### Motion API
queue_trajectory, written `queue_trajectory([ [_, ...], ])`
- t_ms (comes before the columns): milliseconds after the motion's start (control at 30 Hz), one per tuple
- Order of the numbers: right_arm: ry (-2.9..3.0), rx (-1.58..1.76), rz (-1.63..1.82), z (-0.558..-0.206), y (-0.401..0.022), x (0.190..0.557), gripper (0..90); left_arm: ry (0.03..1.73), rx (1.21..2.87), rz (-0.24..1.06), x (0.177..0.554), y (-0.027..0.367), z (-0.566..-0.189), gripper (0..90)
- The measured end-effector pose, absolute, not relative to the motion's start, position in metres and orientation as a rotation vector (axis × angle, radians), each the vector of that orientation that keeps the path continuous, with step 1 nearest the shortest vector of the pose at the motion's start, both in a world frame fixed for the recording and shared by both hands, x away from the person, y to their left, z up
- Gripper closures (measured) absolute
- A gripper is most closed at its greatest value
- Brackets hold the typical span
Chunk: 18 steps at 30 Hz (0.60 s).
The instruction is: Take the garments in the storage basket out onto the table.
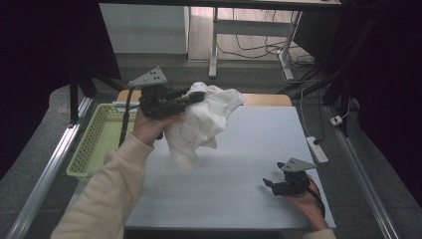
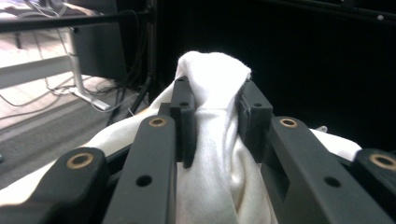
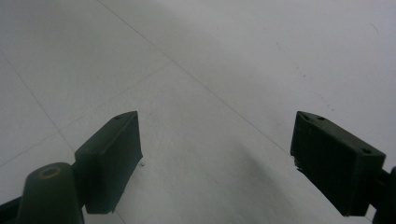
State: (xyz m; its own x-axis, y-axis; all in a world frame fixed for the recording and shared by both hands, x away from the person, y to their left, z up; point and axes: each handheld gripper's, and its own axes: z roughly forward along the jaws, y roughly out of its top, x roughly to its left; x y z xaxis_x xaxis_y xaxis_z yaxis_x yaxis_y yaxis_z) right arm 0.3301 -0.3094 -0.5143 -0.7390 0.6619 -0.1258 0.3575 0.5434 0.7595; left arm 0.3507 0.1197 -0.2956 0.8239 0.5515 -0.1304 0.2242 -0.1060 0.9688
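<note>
At the left of the high view sits a pale green basket (image 1: pixel 94 142) with open mesh walls, beside the grey mat (image 1: pixel 234 174) that covers the table. As far as the high view shows, nothing lies in it; its floor shows bare.

Just right of the basket, in the upper middle of that frame, the left gripper (image 1: pixel 191 96) is raised above the table with a white cloth (image 1: pixel 206 122) pinched in its jaws. The cloth hangs down from the grip in loose folds, its lower end close over the mat, though I cannot tell whether it touches. In the left gripper view the jaws stand narrow, pressed against a bunched ridge of the cloth (image 2: pixel 212 93) that pokes up between and past them in the centre of the frame, so the hold looks firm.

At the lower right of the high view the right gripper (image 1: pixel 268 183) rests low over the mat, well apart from the cloth. In the right gripper view its jaws stand wide, one at the lower left and one at the lower right of the frame, with bare mat (image 3: pixel 210 70) between them and nothing held.

My reading is that the pick-up is done: the cloth is off the table and carried by one gripper alone. What is left is the placing. The basket is near the left hand and looks a likely place for the cloth, or it could be spread on the mat with help from the idle right gripper; the pictures do not settle which.
</note>
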Motion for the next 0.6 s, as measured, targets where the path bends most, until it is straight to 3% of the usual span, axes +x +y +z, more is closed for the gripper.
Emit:
queue_trajectory([
  [300, 2.384, 0.83, 1.041, -0.514, -0.31, 0.33, 16.4, 0.626, 1.762, 0.247, 0.36, 0.091, -0.33, 72.1],
  [600, 2.388, 0.828, 1.032, -0.515, -0.309, 0.33, 16.4, 0.721, 1.921, 0.197, 0.372, 0.072, -0.407, 71.8],
])
